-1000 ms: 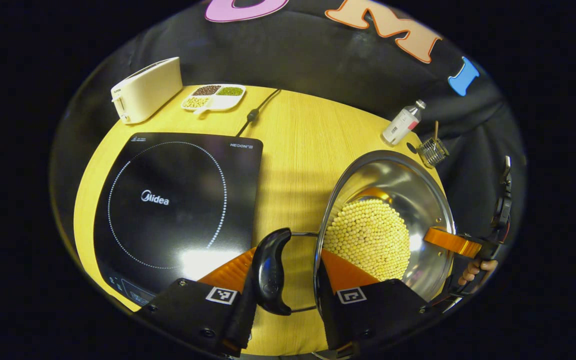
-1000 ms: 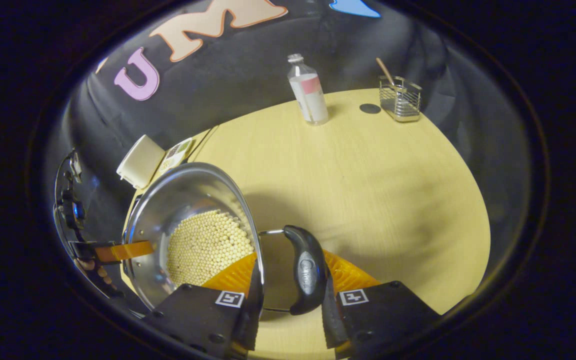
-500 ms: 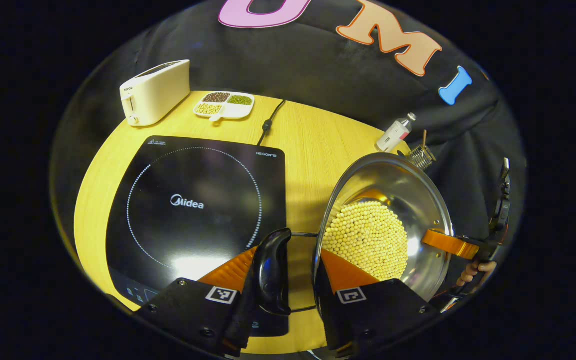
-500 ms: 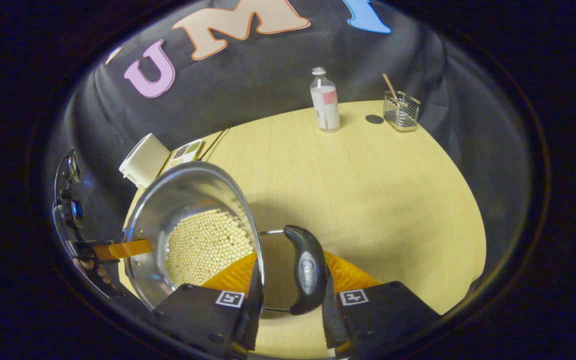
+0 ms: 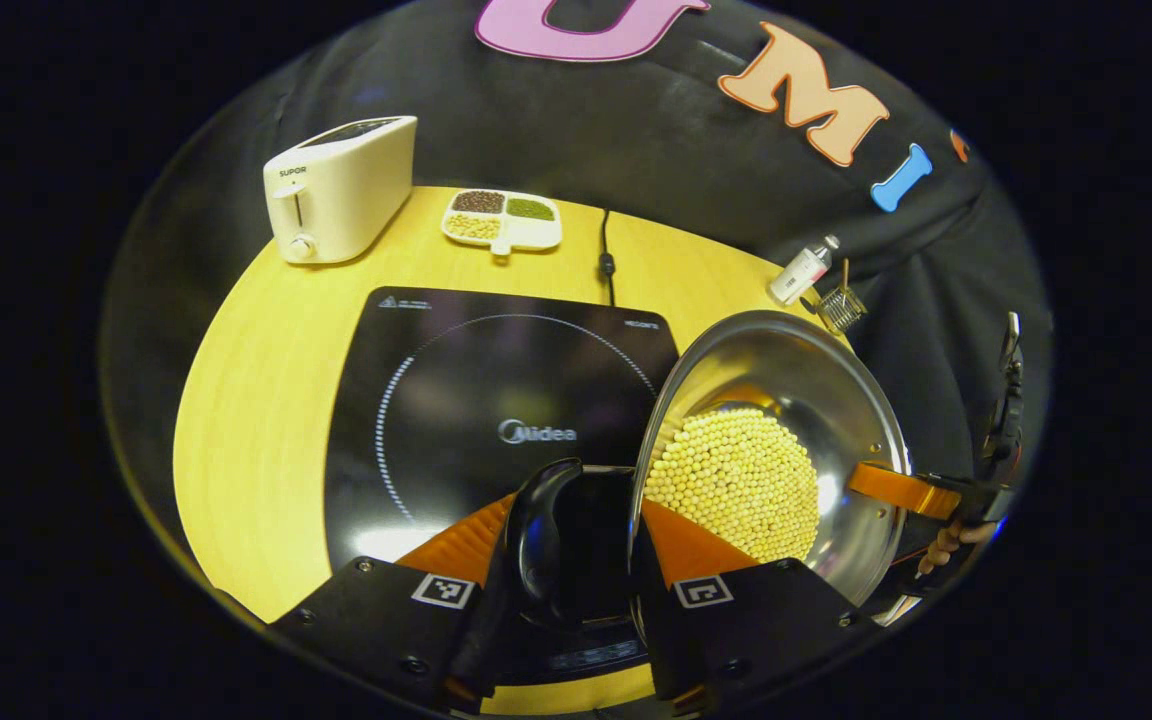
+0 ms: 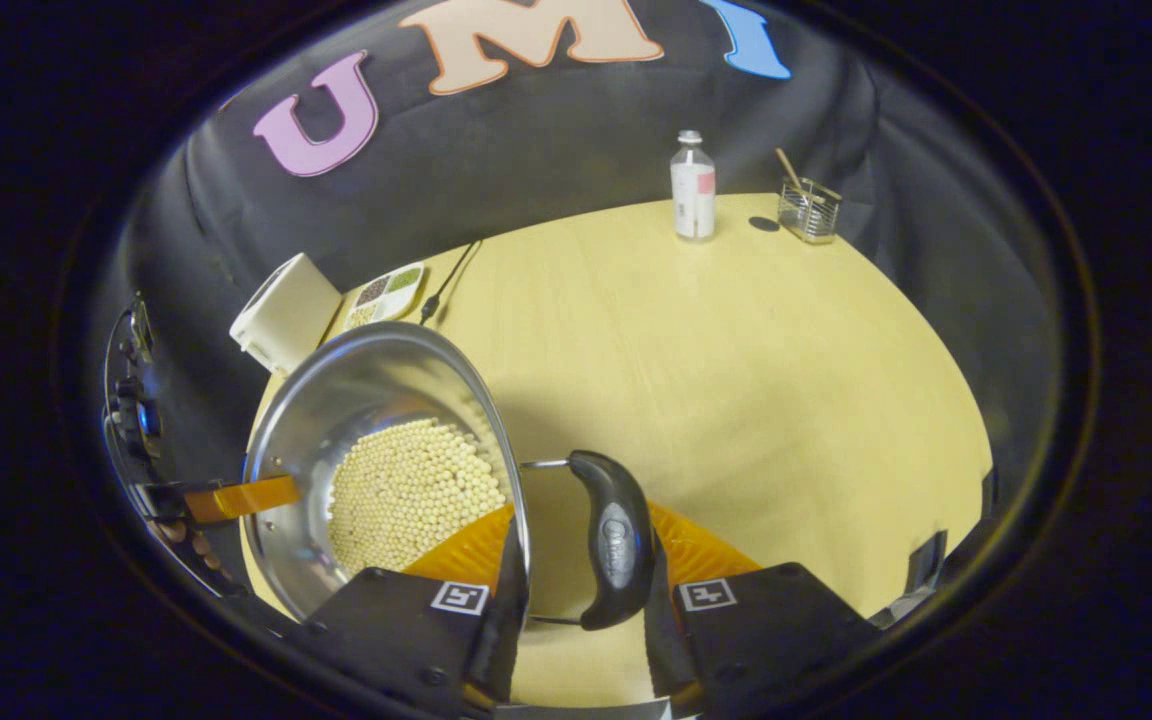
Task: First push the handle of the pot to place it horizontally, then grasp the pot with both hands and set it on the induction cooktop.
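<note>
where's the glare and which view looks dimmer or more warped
Left gripper view: bright glare on the induction cooktop glass near its front edge and a hot spot inside the pot wall; table saturated yellow. Right gripper view: paler, flatter light, soft pot shadow on the table. Both bend the table edge strongly.

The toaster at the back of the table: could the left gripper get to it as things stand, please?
Probably not right now. The left gripper is clamped on the pot handle, sharing the pot with the other gripper. The toaster stands beyond the induction cooktop.
</note>
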The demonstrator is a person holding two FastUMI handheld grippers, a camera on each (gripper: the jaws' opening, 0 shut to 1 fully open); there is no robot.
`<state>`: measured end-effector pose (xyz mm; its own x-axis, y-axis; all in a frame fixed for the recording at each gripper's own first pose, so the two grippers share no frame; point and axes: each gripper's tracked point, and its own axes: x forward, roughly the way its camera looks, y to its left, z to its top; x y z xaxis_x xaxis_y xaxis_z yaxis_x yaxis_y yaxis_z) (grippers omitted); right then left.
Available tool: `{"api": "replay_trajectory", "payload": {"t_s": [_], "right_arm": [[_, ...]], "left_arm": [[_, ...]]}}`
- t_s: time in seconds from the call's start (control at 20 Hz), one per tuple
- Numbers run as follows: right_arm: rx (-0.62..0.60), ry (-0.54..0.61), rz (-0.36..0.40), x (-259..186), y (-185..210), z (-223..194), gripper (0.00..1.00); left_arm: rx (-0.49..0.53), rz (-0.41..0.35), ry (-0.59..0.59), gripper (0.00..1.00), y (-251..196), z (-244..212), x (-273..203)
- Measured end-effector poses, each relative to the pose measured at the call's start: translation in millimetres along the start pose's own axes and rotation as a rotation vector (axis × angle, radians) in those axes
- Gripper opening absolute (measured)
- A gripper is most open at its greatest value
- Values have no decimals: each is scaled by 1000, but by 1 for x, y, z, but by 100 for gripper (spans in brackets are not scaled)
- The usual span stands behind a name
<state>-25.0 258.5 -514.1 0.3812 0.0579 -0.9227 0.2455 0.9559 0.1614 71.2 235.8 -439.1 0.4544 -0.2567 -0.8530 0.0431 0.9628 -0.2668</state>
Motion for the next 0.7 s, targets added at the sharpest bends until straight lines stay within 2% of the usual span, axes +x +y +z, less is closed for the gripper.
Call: {"api": "replay_trajectory", "payload": {"t_s": [0.15,0.2,0.25,0.3,0.4,0.45,0.5,0.55,0.6,0.65,0.7], "right_arm": [[7,3,-4,2,28,-5,54],[5,14,-5,4,37,-9,48],[8,17,-6,5,44,-9,48],[10,16,-5,7,52,-8,54],[14,17,-9,11,65,-11,54],[17,21,-12,14,71,-11,48],[21,27,-11,17,76,-13,48],[27,33,-8,20,81,-13,54],[29,36,-7,23,85,-11,48],[24,41,-9,26,88,-9,54],[20,44,-11,29,92,-8,54]], "left_arm": [[18,4,-23,58,25,10,-5],[18,13,-20,58,33,10,-7],[18,22,-16,58,40,9,-8],[27,25,-22,58,48,12,-9],[43,23,-31,58,62,20,-8],[47,24,-23,57,68,21,-7],[52,27,-24,57,72,24,-7],[61,32,-33,58,75,27,-7],[69,36,-39,58,80,30,-6],[70,39,-37,58,83,30,-5],[64,41,-32,57,86,31,-4]]}}
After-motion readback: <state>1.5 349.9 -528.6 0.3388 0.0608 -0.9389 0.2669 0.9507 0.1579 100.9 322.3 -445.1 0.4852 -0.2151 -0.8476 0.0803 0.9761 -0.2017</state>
